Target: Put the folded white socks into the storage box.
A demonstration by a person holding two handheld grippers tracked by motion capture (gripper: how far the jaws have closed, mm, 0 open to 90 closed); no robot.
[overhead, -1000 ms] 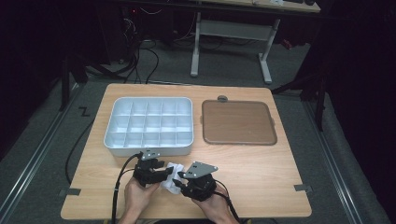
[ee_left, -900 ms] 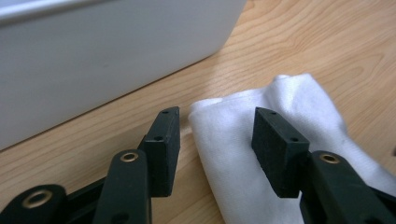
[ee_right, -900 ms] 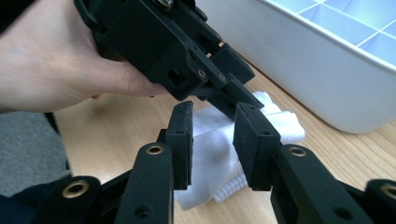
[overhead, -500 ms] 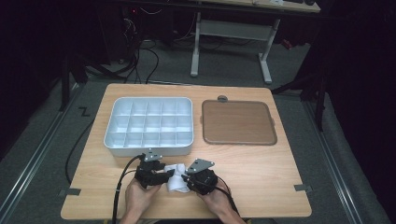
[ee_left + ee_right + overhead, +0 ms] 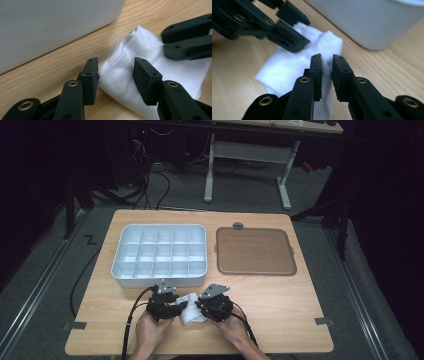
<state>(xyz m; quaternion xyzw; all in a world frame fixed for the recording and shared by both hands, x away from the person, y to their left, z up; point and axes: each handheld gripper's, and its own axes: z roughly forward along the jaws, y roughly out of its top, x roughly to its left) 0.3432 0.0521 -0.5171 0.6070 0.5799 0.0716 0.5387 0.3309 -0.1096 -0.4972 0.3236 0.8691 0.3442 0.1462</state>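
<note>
The cloth [image 5: 150,62] is soft white woven fabric, matt. The table [image 5: 280,295] is pale grained wood. The tray [image 5: 160,255] looks smooth plastic; the grippers' jaws are matt black.

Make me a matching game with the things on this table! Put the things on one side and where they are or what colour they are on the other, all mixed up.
Things:
1. white cloth
2. white tray
3. brown mat
4. wooden table

Descriptions:
A. lies flat at the right of the divided box
B. light wood, bears everything else
C. split into many small compartments
D. crumpled between the two grippers at the near edge

Pairs: 1-D, 2-C, 3-A, 4-B
</note>
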